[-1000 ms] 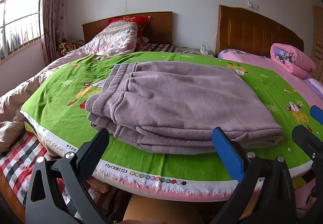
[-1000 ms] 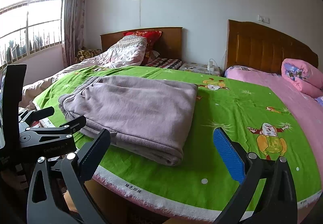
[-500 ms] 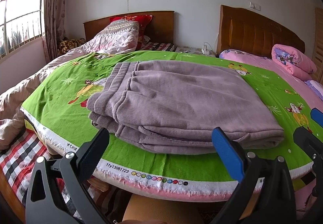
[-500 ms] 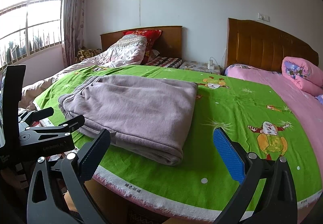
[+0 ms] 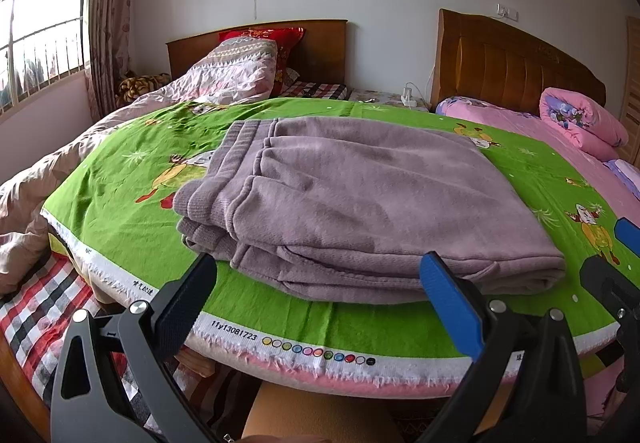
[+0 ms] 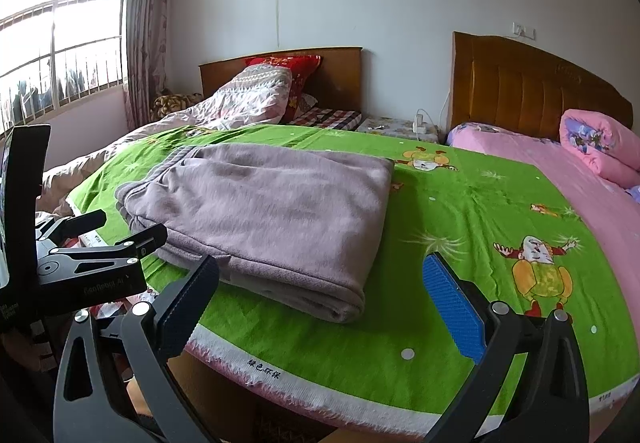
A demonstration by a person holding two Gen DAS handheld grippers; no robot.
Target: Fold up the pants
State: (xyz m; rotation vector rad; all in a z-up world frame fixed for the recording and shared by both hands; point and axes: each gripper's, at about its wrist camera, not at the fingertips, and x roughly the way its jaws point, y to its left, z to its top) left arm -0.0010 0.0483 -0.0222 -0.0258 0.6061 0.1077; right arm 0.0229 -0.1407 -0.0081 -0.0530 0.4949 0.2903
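Note:
The mauve pants (image 5: 352,199) lie folded in a thick flat rectangle on the green cartoon sheet (image 5: 132,171), waistband to the left. They also show in the right wrist view (image 6: 272,219). My left gripper (image 5: 320,287) is open and empty, just short of the pants' near edge. My right gripper (image 6: 320,291) is open and empty, near the fold's right front corner. The left gripper's body (image 6: 80,267) shows at the left of the right wrist view.
The green sheet ends at a white printed hem (image 5: 312,351) at the bed's front edge. A pink rolled quilt (image 6: 600,147) lies back right. A pale quilt and red pillow (image 5: 256,59) lie back left. Wooden headboards (image 6: 532,95) stand behind.
Both grippers have moved slightly, so the pants sit a little lower and nearer in the views. The pants have not moved. Both grippers stay open.

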